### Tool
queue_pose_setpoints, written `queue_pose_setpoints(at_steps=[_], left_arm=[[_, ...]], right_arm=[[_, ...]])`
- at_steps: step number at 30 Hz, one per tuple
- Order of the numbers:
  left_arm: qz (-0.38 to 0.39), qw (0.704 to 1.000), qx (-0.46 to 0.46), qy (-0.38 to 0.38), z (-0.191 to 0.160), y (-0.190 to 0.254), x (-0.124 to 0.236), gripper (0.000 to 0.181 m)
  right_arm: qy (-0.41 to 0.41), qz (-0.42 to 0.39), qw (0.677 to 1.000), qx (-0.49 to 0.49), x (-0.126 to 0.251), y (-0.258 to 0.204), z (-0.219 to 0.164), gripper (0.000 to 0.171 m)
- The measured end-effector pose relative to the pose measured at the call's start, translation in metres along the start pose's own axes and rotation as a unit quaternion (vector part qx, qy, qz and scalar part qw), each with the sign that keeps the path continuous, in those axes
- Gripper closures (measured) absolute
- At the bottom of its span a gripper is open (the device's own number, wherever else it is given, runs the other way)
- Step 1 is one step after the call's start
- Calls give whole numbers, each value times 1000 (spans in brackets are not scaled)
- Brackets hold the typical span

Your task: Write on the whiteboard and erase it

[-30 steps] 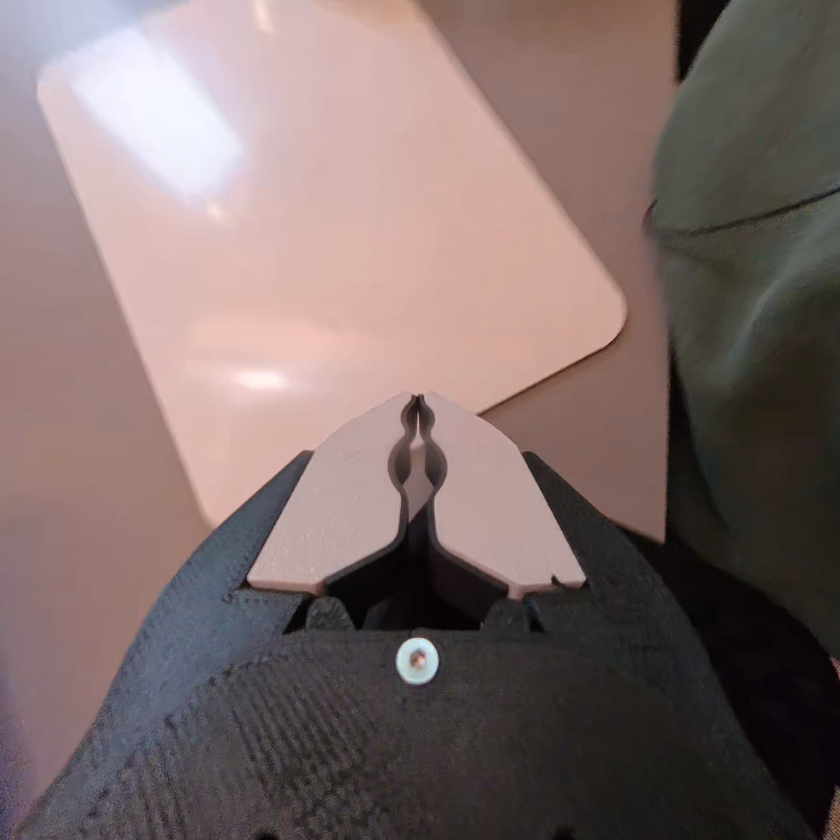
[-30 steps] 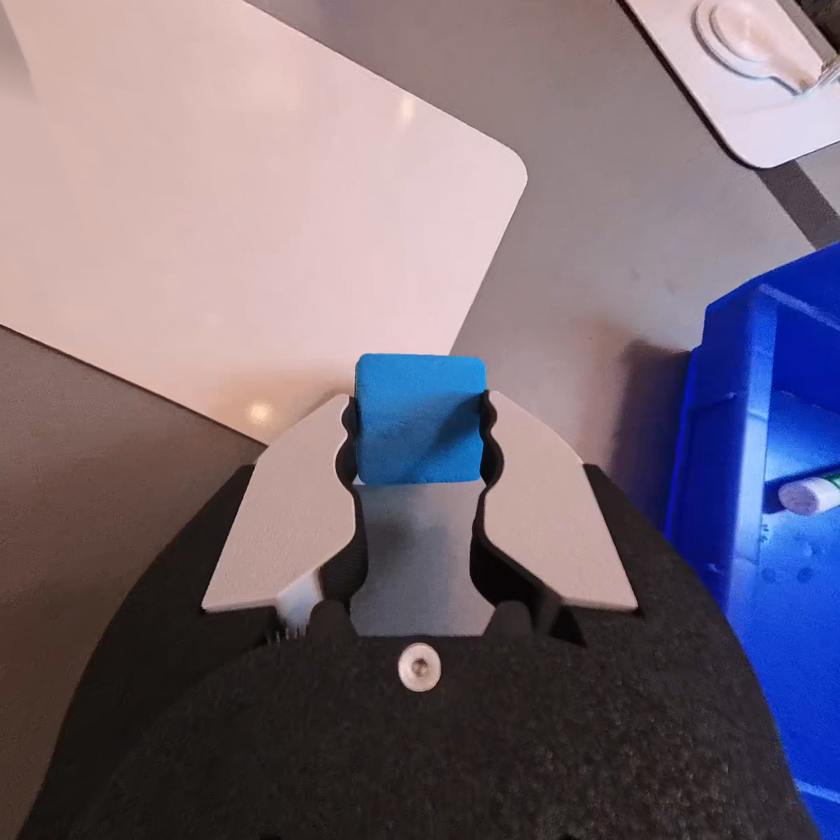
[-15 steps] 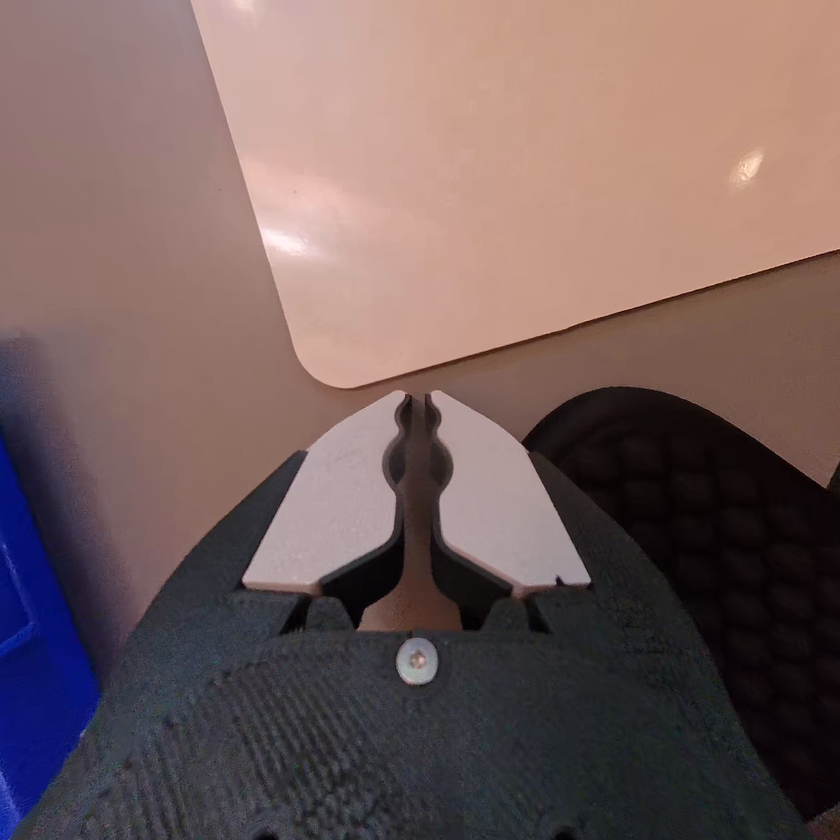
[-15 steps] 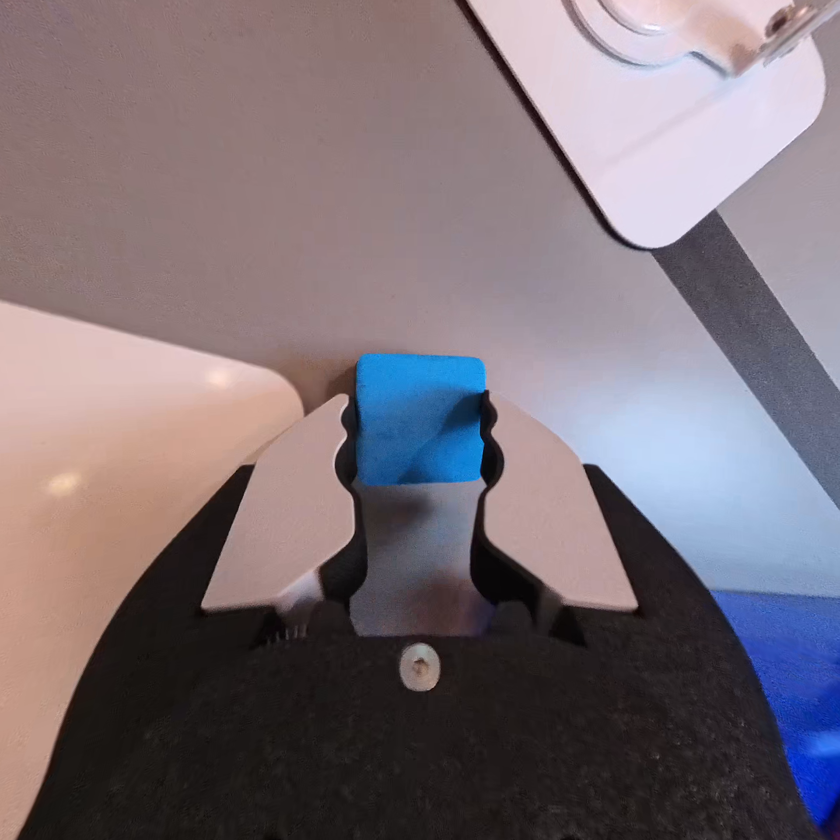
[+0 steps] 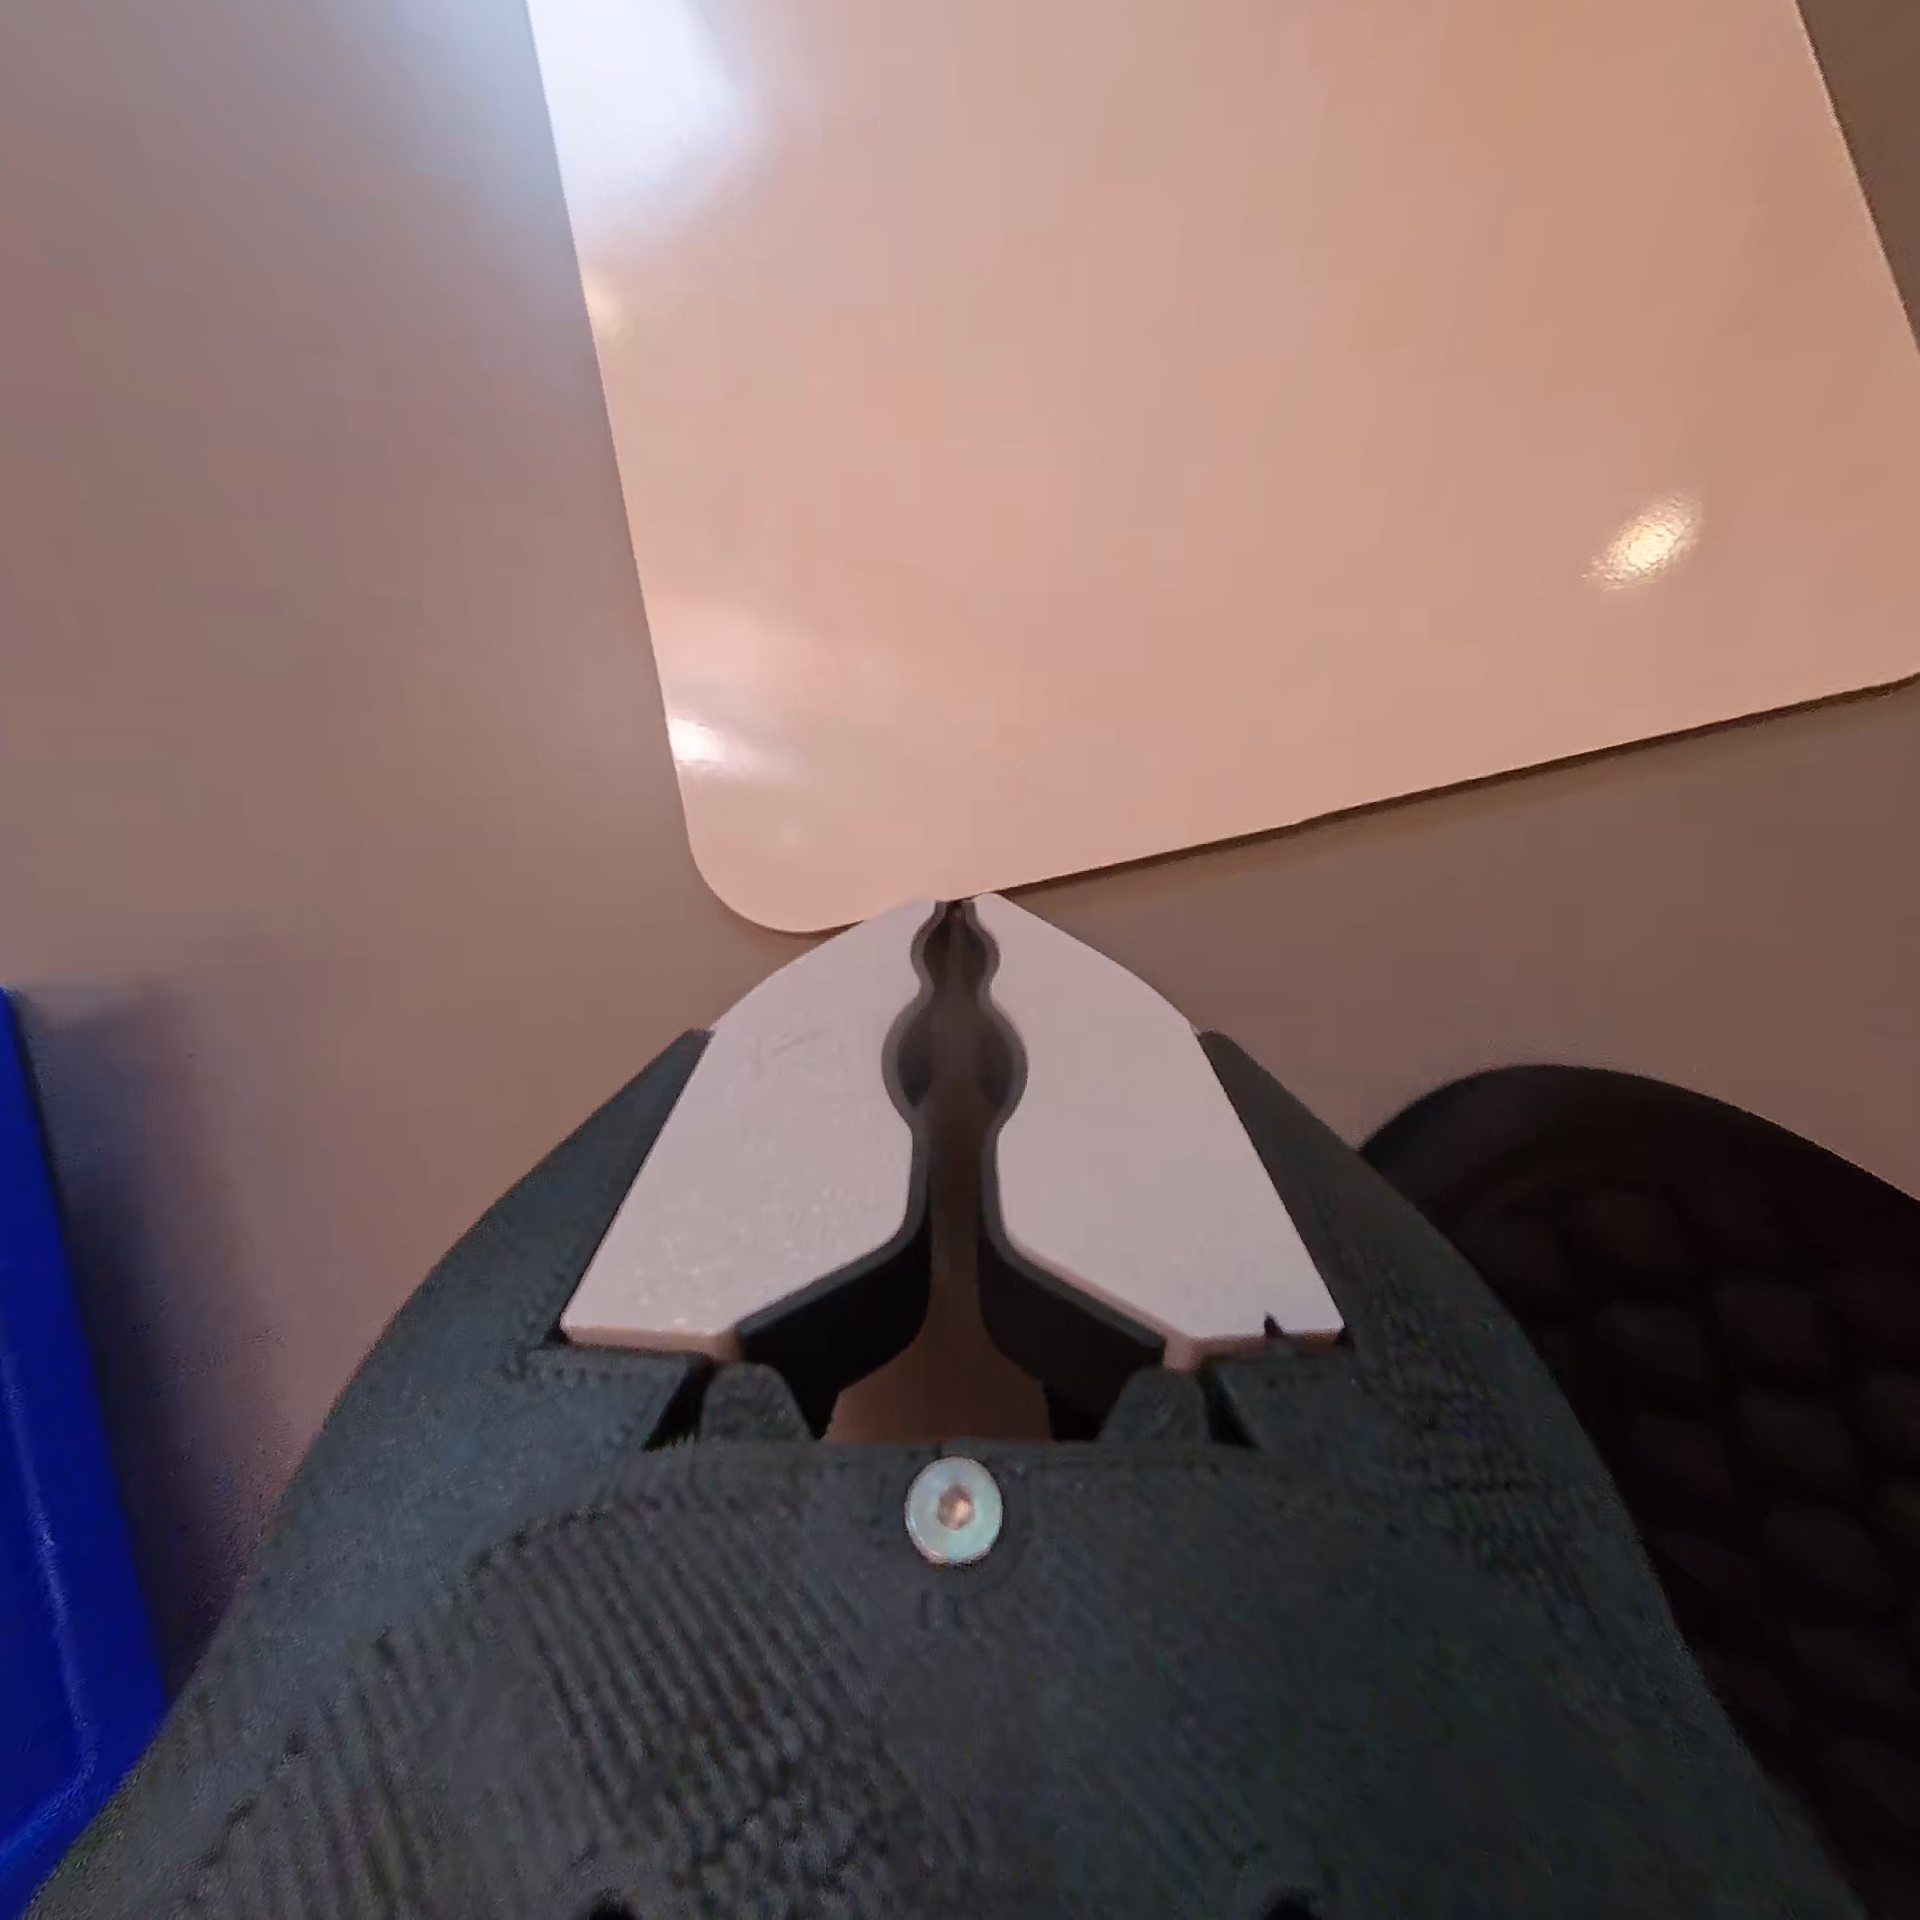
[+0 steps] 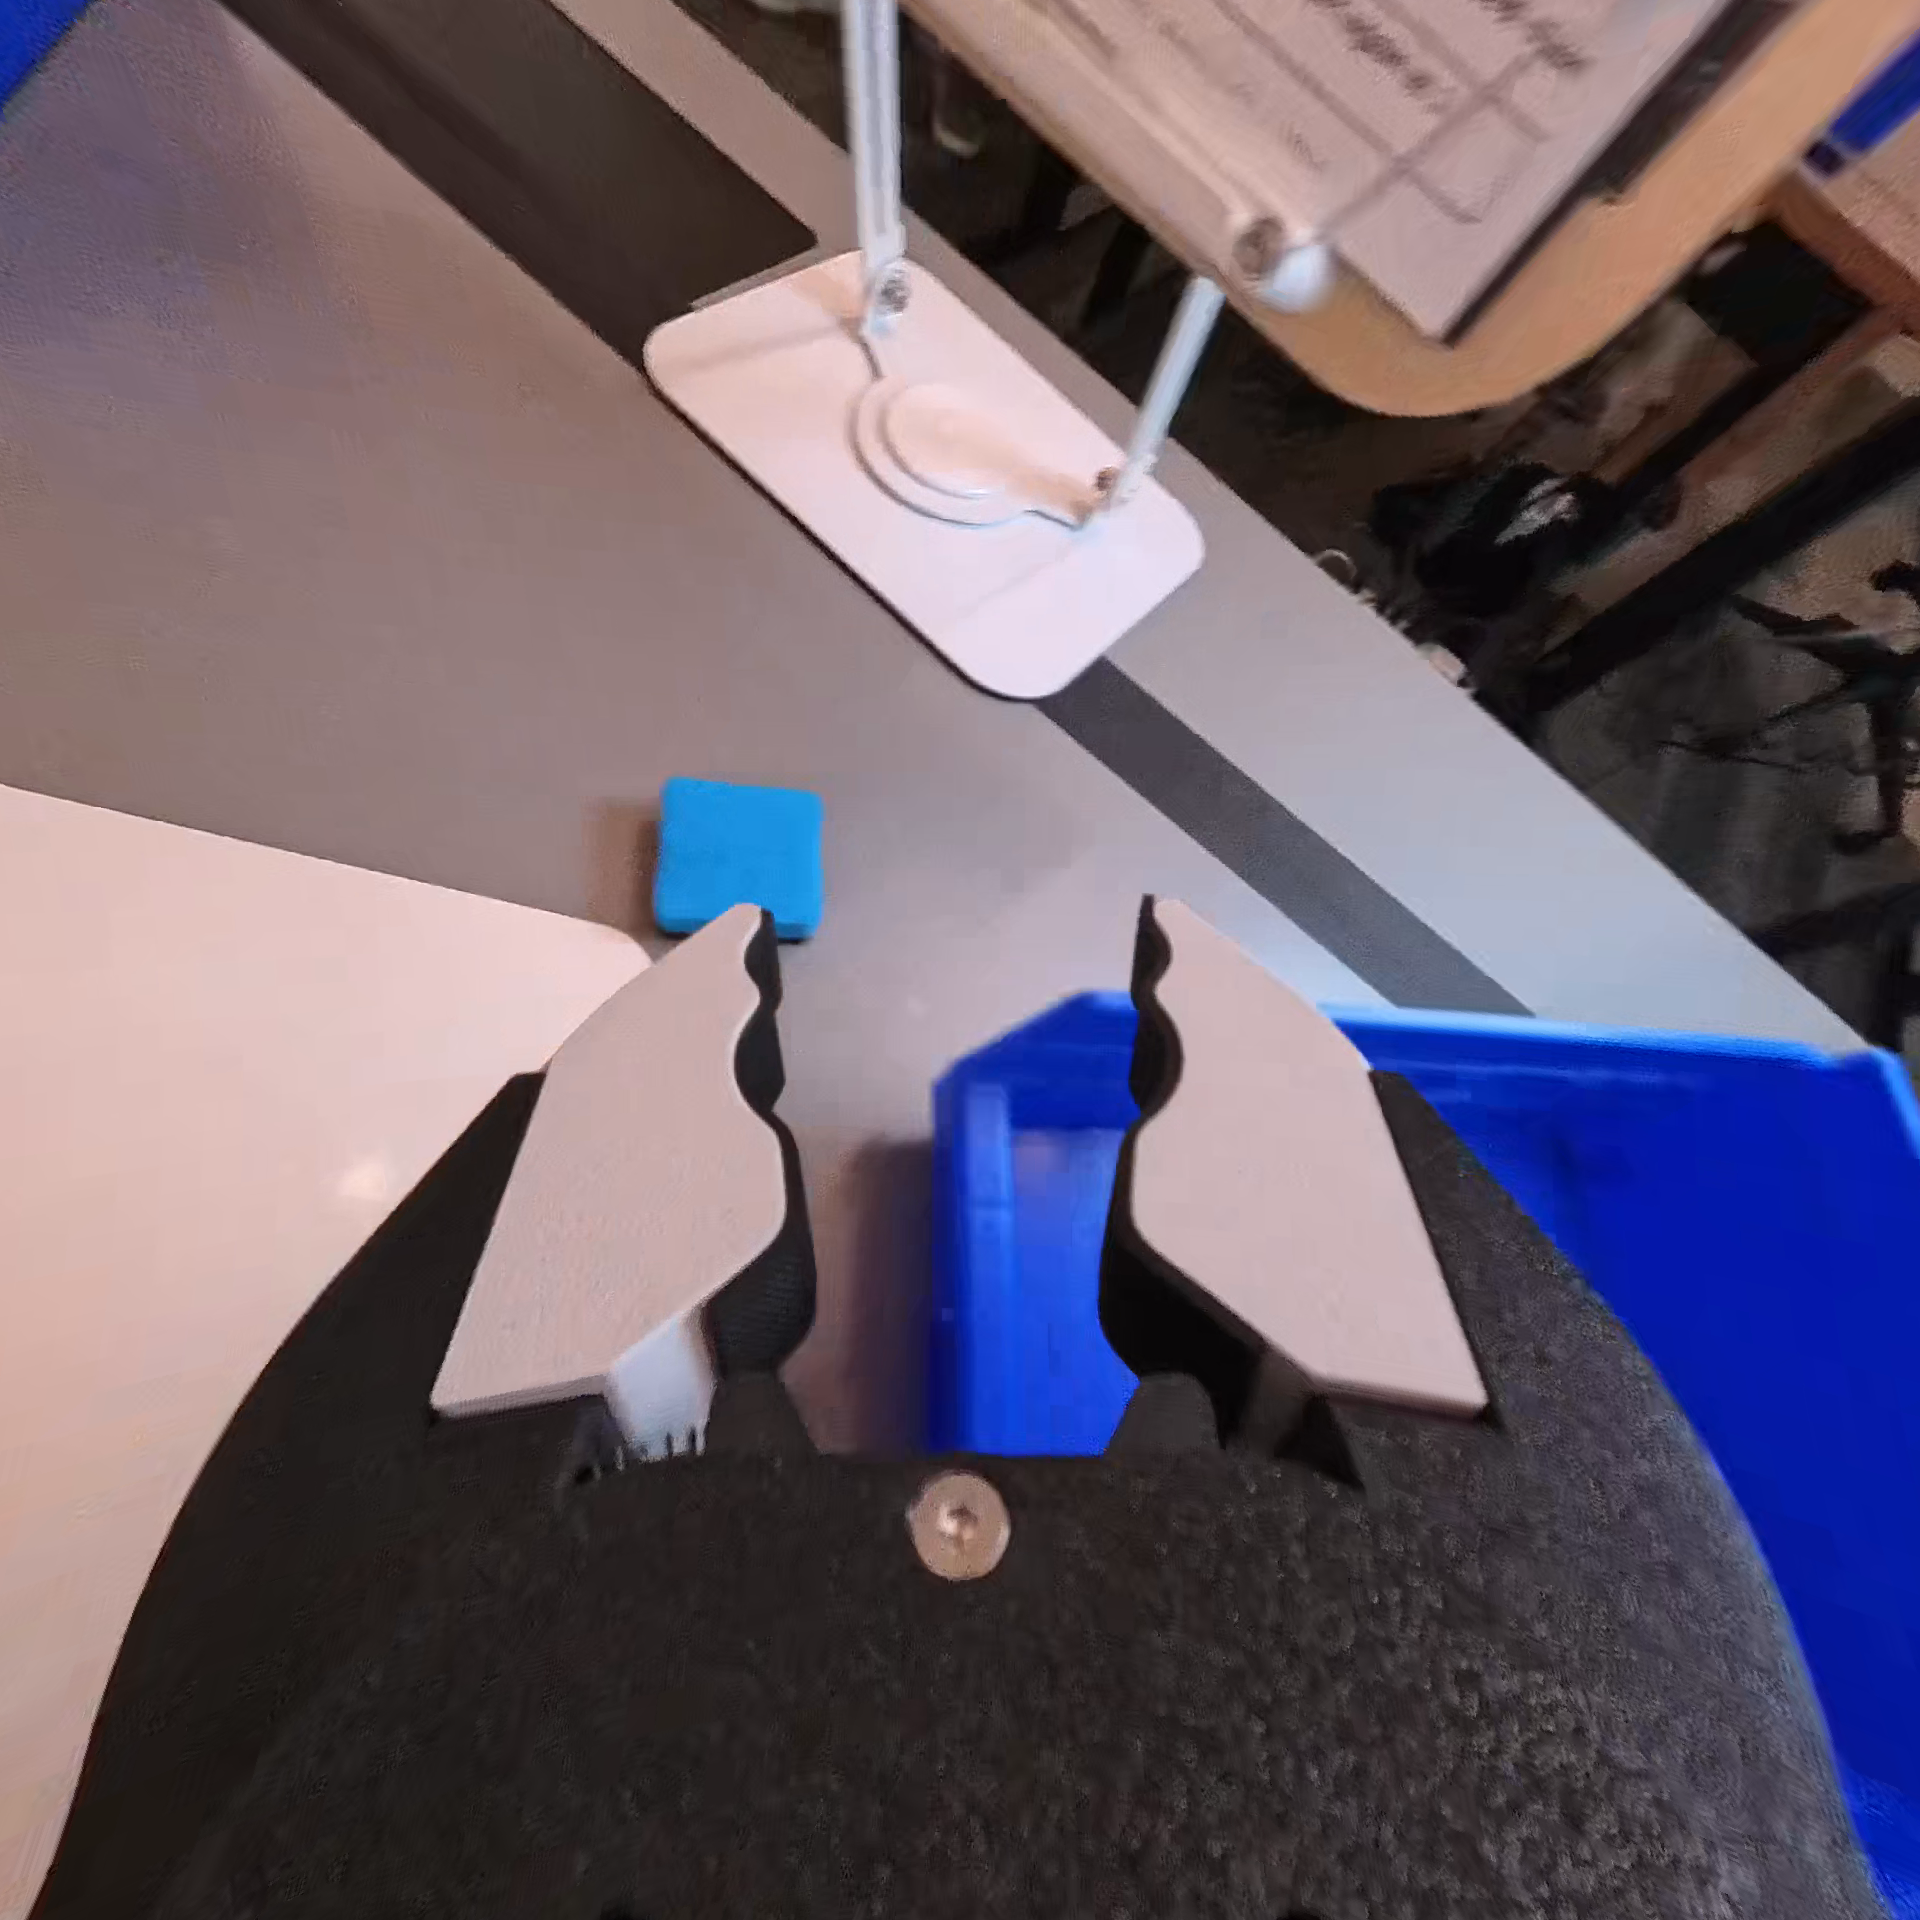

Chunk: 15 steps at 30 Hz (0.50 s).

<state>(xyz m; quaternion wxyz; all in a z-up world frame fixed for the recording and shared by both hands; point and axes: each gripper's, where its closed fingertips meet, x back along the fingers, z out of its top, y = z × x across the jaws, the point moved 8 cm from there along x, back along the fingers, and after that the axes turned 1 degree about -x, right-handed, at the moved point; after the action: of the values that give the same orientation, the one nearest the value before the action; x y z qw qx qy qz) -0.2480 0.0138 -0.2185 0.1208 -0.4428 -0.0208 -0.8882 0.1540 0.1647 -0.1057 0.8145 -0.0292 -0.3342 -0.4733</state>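
A: Where is the blue eraser (image 6: 740, 871)?

B: It lies on the gray desk (image 6: 343, 582), just past the corner of the whiteboard (image 6: 239, 1049); the right hand-held gripper (image 6: 954, 918) is wide apart and holds nothing; a blue bin (image 6: 1662, 1205) sits under it.

A: And the left hand-held gripper (image 5: 954, 910)?

B: Its tips are pressed together, with nothing between; it sits by the near edge of the whiteboard (image 5: 1143, 416).

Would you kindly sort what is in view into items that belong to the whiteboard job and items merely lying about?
Belongs to the job:
- whiteboard, blank
- blue eraser, on the table beside the board's corner
- right claw, open and empty
- left claw, shut and empty

Lying about:
- blue bin
- white stand base
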Motion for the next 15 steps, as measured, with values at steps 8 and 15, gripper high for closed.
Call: queue_pose_setpoints(at_steps=[8,15], left_arm=[[9,996,-18,86,28,-24,3,176],[55,982,-7,178,43,-37,5,172]], right_arm=[[-153,-52,982,-102,36,119,-54,106],[-208,-23,968,-141,-7,115,-87,105]])
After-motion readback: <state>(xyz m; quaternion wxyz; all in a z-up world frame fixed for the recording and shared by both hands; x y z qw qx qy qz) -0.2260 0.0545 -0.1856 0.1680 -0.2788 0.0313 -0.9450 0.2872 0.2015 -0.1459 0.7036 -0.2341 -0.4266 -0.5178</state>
